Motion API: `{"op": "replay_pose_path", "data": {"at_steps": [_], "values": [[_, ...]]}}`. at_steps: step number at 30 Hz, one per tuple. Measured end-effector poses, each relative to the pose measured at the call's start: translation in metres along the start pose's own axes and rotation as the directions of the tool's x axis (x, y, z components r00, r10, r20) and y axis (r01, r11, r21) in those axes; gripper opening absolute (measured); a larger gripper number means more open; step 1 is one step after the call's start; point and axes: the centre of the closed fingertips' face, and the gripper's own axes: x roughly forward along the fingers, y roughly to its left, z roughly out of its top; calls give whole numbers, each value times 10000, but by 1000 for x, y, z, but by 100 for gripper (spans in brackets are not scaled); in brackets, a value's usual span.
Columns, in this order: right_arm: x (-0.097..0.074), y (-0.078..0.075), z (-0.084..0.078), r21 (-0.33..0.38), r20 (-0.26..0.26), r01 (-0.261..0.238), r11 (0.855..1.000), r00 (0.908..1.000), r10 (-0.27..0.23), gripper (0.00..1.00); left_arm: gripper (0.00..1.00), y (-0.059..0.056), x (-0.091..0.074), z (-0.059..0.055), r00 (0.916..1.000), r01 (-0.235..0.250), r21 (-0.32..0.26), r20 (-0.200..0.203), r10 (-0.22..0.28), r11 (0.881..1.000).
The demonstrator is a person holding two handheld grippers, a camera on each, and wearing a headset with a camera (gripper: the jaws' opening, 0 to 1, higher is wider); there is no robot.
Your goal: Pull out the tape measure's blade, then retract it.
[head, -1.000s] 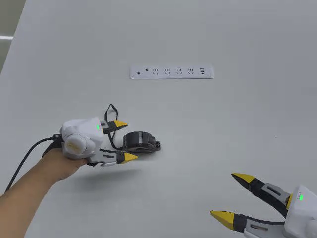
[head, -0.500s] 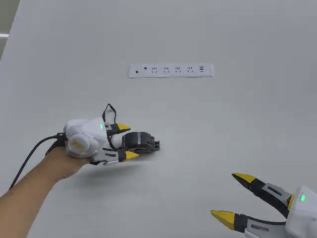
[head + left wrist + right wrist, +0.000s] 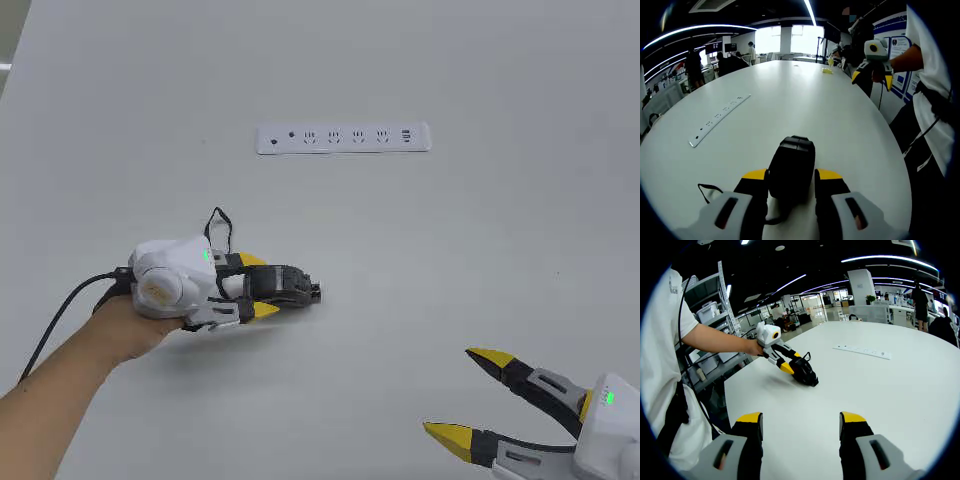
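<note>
Barely begun: the left tongs [image 3: 792, 174] clamp the tape [image 3: 792, 150] on the counter [image 3: 450, 250], nothing drawn out yet, and the right tongs [image 3: 801, 418] hang wide open, empty, well apart, so pulling and retracting both remain.

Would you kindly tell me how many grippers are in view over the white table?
2. The left gripper is left of centre, jaws closed on the black tape measure on the table; the right gripper hovers open at the lower right, apart from it.
</note>
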Motion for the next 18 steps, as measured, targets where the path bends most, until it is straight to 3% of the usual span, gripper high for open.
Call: {"op": "replay_pose_path", "data": {"at_steps": [18], "values": [[1, 1, -2, 45, -43, -39, 10000, 10000, 39, 62, 29, 1, 0, 0, 10000, 96, 106, -17, -96, 9999]]}}
